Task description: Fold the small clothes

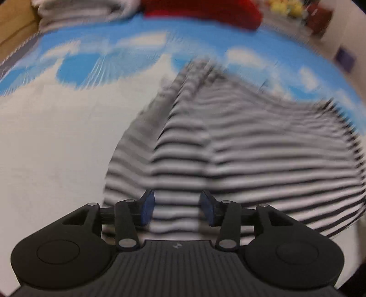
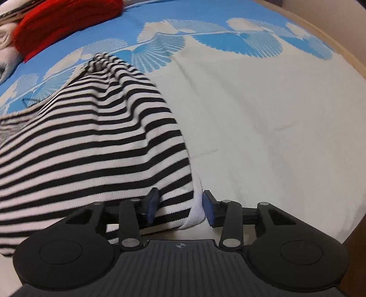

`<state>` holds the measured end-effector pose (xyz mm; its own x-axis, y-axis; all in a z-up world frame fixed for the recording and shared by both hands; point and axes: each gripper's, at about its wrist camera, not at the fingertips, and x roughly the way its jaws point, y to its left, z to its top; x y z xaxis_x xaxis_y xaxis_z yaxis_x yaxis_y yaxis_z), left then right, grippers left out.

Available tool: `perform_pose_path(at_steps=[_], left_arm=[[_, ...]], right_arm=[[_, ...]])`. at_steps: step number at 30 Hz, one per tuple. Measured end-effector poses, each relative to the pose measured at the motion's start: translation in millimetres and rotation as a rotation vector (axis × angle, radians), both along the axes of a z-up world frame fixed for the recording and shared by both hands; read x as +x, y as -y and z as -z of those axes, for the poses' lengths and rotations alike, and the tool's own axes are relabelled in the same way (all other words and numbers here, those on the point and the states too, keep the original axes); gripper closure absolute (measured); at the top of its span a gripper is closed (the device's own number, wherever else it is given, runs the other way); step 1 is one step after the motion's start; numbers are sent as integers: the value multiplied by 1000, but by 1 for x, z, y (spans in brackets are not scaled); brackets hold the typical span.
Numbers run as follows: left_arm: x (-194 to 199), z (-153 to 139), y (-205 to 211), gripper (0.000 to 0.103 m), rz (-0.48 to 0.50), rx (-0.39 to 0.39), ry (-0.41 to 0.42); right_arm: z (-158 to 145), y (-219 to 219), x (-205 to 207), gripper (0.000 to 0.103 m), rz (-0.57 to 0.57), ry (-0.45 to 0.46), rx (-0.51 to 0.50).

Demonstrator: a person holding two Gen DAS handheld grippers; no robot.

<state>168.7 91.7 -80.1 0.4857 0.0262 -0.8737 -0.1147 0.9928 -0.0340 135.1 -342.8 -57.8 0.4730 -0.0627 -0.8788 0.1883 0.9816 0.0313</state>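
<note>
The striped garment (image 2: 96, 141), black and white in narrow bands, lies spread over a bed cover (image 2: 263, 118) that is white in the near part and blue with white fan-shaped motifs further back. In the right wrist view the cloth fills the left half of the frame, rumpled into soft ridges, with its white-edged hem at the near right corner. The right gripper (image 2: 179, 206) has its fingers (image 2: 152, 204) spread apart, and that hem corner sits in the gap between the blue pads; the left pad touches the stripes, while the right pad stands just beside the white edge. Whether the cloth is pinched I cannot tell, as the pads are not closed together.

The left wrist view is heavily blurred. There the same garment (image 1: 240, 146) covers the middle and right of the frame, with a raised fold running up its middle. The left gripper (image 1: 176, 209) also has its fingers (image 1: 147, 206) parted, the striped fabric lying between and beneath the pads without a clear grasp.

At the far edge of the bed a red folded cloth (image 2: 66, 20) rests on the blue part of the cover, with a pale grey-white bundle (image 1: 82, 11) just beside it
</note>
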Motion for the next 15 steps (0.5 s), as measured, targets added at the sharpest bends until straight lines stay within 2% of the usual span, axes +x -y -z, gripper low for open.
perform_pose_path(at_steps=[2,6,8,11,15], left_arm=[[-1,4,-4,46,-9,-1,5],[-6,-10,-7,46,-15,-2,59],[-10,-12,-10,46,-13,-2,75],[-11,0,-13,45,-11,6,18],[-17,-6,-17,45,-10,30,53]], right_arm=[[-3,-7,-5,76,-28,9,-22],[-11,-9,-10,93,-33,45,-41],[-13,-7,-11,95,-29,48,-42],[-12,-6,-12,95,-31,38,-61],[-15,-4,-13,92,-12,32,-41]])
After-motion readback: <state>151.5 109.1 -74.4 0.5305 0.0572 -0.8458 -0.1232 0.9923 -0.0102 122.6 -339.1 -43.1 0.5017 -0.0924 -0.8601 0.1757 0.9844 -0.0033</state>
